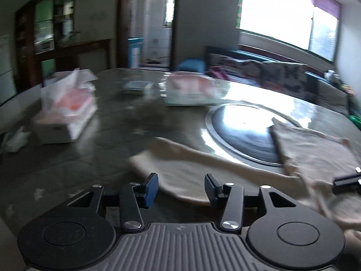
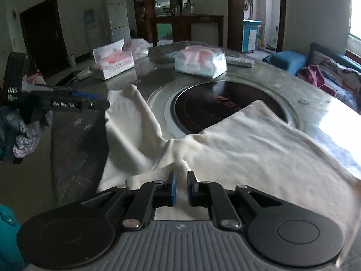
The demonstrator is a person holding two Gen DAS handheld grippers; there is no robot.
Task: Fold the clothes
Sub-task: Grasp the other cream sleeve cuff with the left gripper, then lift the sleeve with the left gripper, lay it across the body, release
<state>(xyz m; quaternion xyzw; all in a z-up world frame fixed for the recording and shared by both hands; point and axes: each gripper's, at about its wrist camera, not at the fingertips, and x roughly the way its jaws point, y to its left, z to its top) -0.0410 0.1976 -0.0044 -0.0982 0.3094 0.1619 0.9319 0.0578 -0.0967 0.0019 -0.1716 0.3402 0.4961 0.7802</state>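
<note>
A cream-white garment (image 2: pixel 248 144) lies spread on the round grey table (image 2: pixel 315 90), partly over the dark round cooktop (image 2: pixel 209 106). One sleeve (image 2: pixel 126 122) reaches to the left. My right gripper (image 2: pixel 181 187) is nearly shut, its blue pads pinching a ridge of the garment at its near edge. My left gripper (image 1: pixel 180 189) is open and empty, hovering just above the sleeve end (image 1: pixel 180 169). It also shows from the side in the right wrist view (image 2: pixel 90 97), level with the sleeve tip. The left wrist view is blurred by motion.
An open tissue box (image 2: pixel 112 61) and a plastic tissue pack (image 2: pixel 200 61) stand on the far side of the table. A flat packet (image 2: pixel 240 61) lies beside the pack. A sofa with cushions (image 2: pixel 334 76) is at the right, beyond the table edge.
</note>
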